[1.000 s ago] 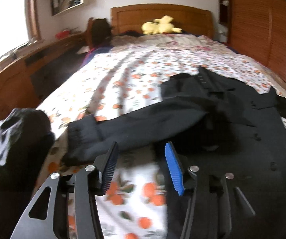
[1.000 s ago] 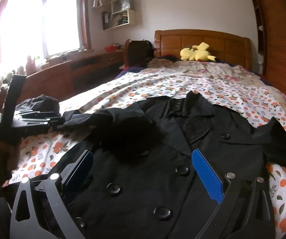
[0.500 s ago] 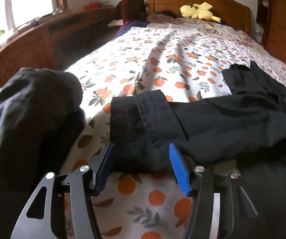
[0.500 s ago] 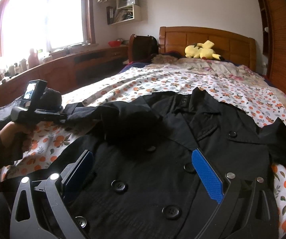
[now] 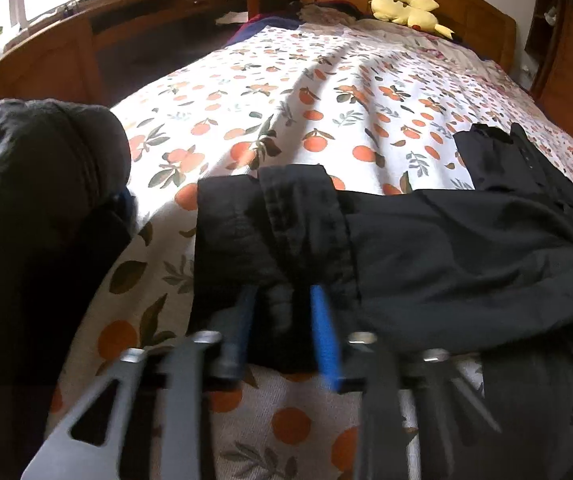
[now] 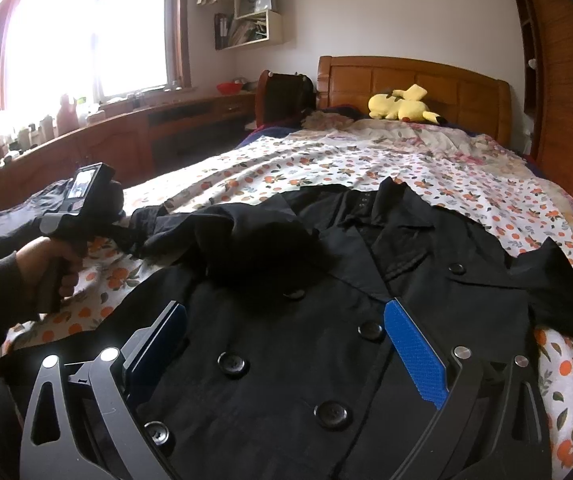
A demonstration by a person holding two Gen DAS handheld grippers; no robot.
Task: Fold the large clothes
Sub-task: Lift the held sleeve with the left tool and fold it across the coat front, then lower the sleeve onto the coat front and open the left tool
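A black double-breasted coat (image 6: pixel 366 280) lies spread front-up on the bed, collar toward the headboard. Its left sleeve (image 5: pixel 426 248) stretches out sideways across the orange-print sheet (image 5: pixel 286 112), ending in a cuff (image 5: pixel 286 216). My left gripper (image 5: pixel 282 312) has its blue pads closing on the near edge of that cuff, with black cloth between them; it also shows in the right wrist view (image 6: pixel 126 232). My right gripper (image 6: pixel 286 340) is open and empty, hovering low over the coat's buttoned front (image 6: pixel 326 360).
A dark bundle of cloth (image 5: pixel 34 184) lies at the bed's left edge. A yellow plush toy (image 6: pixel 400 106) rests by the wooden headboard (image 6: pixel 406 84). A wooden sideboard (image 6: pixel 126 140) runs under the window on the left, a wooden wardrobe (image 6: pixel 566 120) on the right.
My left gripper has moved forward onto the sleeve cuff and its jaws have narrowed around the cloth. The right gripper has stayed open over the coat front.
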